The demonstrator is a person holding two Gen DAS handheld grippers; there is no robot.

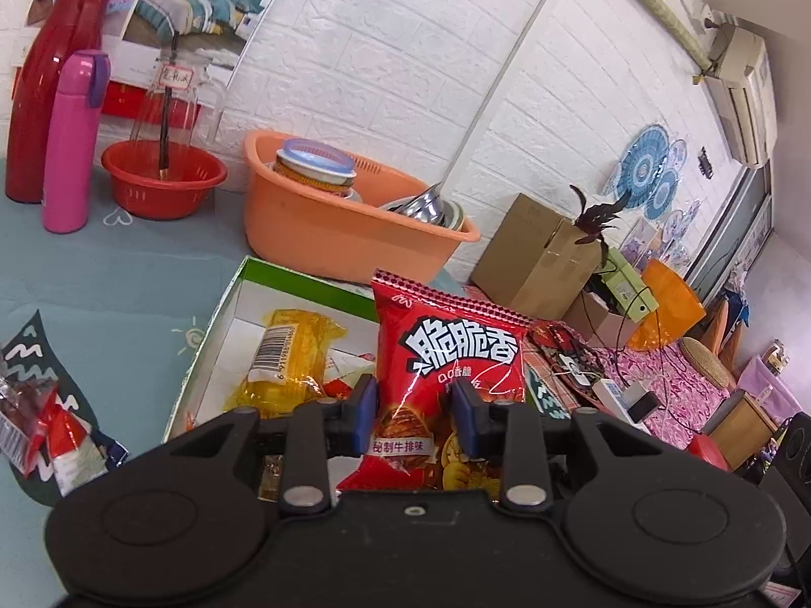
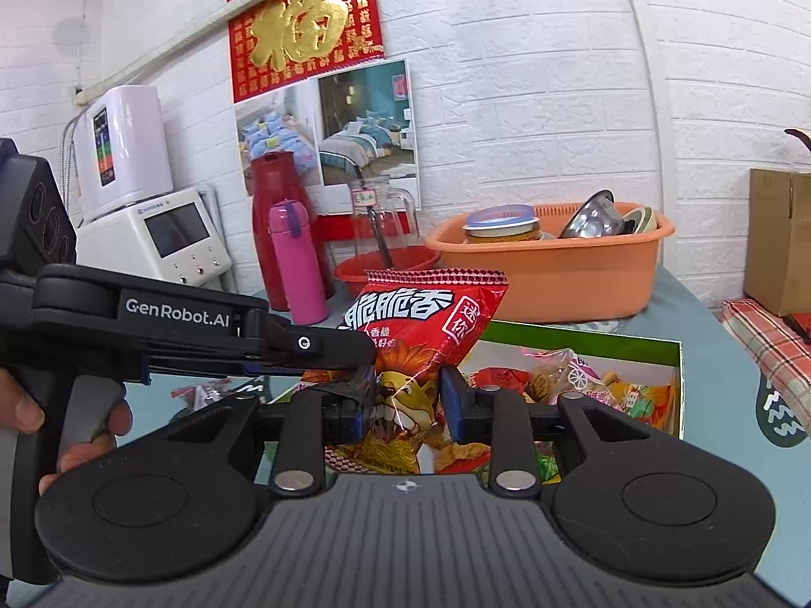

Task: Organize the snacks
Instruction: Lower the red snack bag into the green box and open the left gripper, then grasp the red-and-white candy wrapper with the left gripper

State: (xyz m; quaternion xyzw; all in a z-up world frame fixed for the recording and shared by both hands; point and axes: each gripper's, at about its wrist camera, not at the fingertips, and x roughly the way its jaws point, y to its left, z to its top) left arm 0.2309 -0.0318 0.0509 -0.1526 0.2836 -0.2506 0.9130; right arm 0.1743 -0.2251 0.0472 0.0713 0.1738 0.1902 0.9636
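Note:
My left gripper (image 1: 413, 408) is shut on a red snack bag (image 1: 451, 349) with white Chinese letters and holds it upright above a green-rimmed white box (image 1: 223, 314). The box holds a yellow packet (image 1: 291, 354) and other snacks. My right gripper (image 2: 408, 400) is shut on another red snack bag (image 2: 426, 334) with a lion print, over the same box (image 2: 583, 337), which holds several mixed snack packets (image 2: 573, 380). The left gripper's body (image 2: 177, 324) crosses the right wrist view at left, right beside this bag.
An orange basin (image 1: 324, 233) with bowls and a cup stands behind the box. A red basket (image 1: 162, 177), a pink bottle (image 1: 71, 142) and a red thermos (image 1: 50, 81) stand at back left. Loose snack packets (image 1: 35, 420) lie on the blue cloth at left. A cardboard box (image 1: 532, 253) is at right.

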